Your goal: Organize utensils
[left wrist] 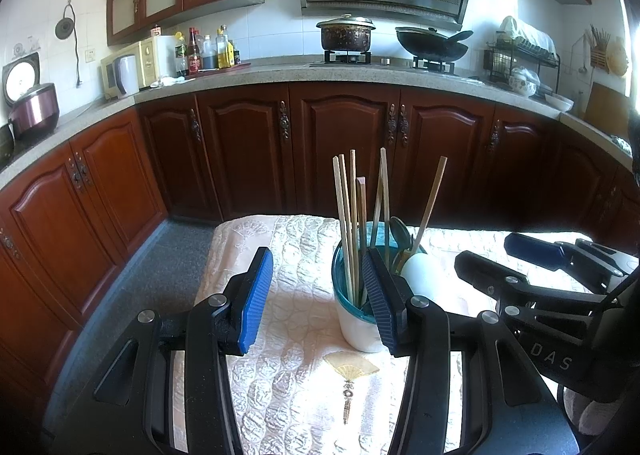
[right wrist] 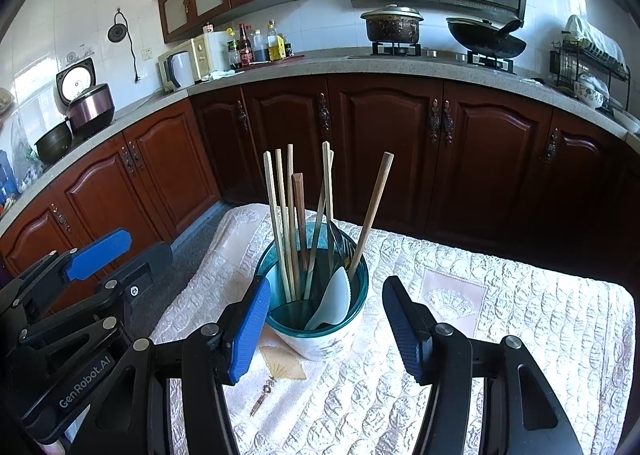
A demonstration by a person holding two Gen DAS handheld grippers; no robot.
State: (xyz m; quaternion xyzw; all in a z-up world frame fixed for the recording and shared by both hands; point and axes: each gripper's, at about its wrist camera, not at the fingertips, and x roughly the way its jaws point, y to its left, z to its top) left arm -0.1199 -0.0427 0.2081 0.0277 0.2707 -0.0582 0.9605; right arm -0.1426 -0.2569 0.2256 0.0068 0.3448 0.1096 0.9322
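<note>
On the left gripper point(right wrist: 116, 255), white lettering reads "GenRobot.AI".

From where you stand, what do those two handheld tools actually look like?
Both match. The left tool and the right tool have black, angular linkage bodies with round silver pivot pins. Each carries two flat fingers faced with ribbed blue pads. White lettering marks the bodies: "GenRobot.AI" on the left one seen from the right camera, "DAS" on the right one seen from the left. No cables show.
</note>
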